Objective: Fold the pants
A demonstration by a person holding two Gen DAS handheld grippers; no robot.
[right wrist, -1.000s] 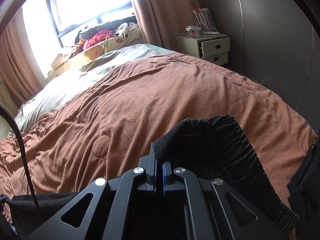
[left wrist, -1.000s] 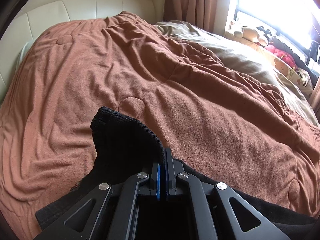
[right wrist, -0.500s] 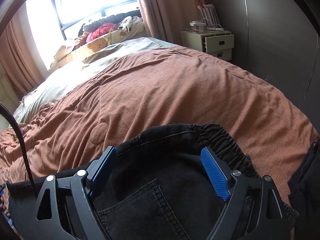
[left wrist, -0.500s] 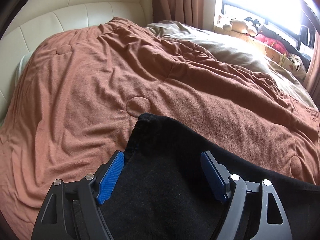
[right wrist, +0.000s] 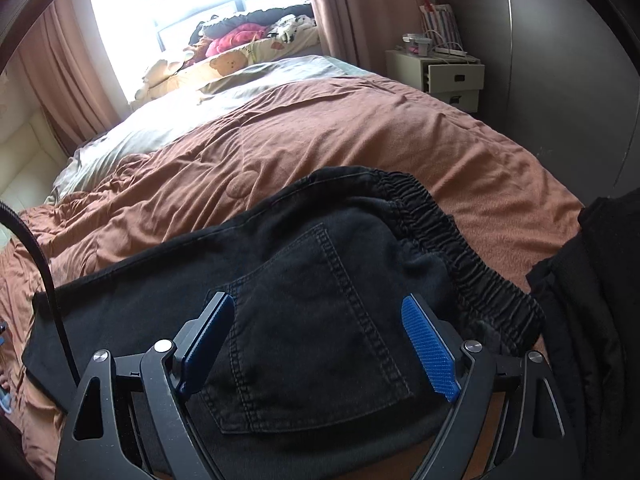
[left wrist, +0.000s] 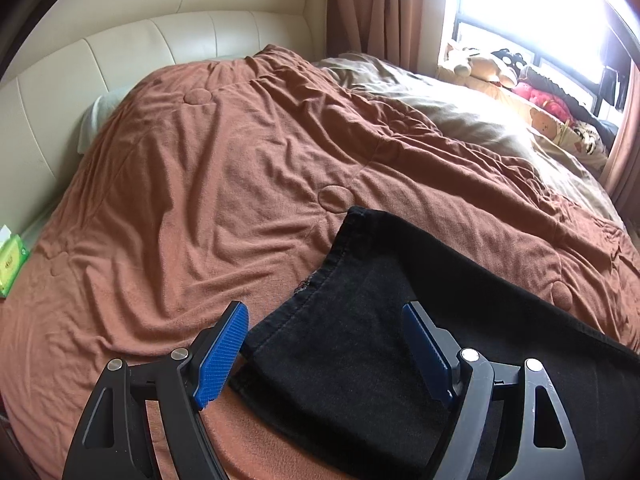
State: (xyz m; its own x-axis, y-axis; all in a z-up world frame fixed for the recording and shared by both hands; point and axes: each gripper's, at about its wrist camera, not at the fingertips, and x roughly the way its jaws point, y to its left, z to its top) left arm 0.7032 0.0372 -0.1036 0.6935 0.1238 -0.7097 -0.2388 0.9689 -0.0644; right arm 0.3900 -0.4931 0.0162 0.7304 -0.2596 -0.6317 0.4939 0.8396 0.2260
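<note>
Black denim pants (left wrist: pixel 360 340) lie flat on the brown bedspread (left wrist: pixel 200 180). The left wrist view shows the hem end of the legs, its stitched edge running up toward the bed's middle. Above that end my left gripper (left wrist: pixel 326 348) hangs open, its blue pads apart and touching no cloth. The right wrist view shows the waist end of the pants (right wrist: pixel 320 300), with the back pocket and the gathered elastic waistband (right wrist: pixel 460 248). My right gripper (right wrist: pixel 318 344) is open over the pocket, holding nothing.
A cream padded headboard (left wrist: pixel 140 52) stands behind the bed. A beige sheet (left wrist: pixel 460 120) and stuffed toys (left wrist: pixel 492 64) lie by the bright window. A white nightstand (right wrist: pixel 452 76) stands at the far right. Another dark garment (right wrist: pixel 592 300) lies at the right edge; a green tissue pack (left wrist: pixel 10 258) at the left.
Both grippers, shut on bunched black cloth a second ago, have opened and let it go. The pants now lie spread flat, and both grippers have drawn back and a little higher.
</note>
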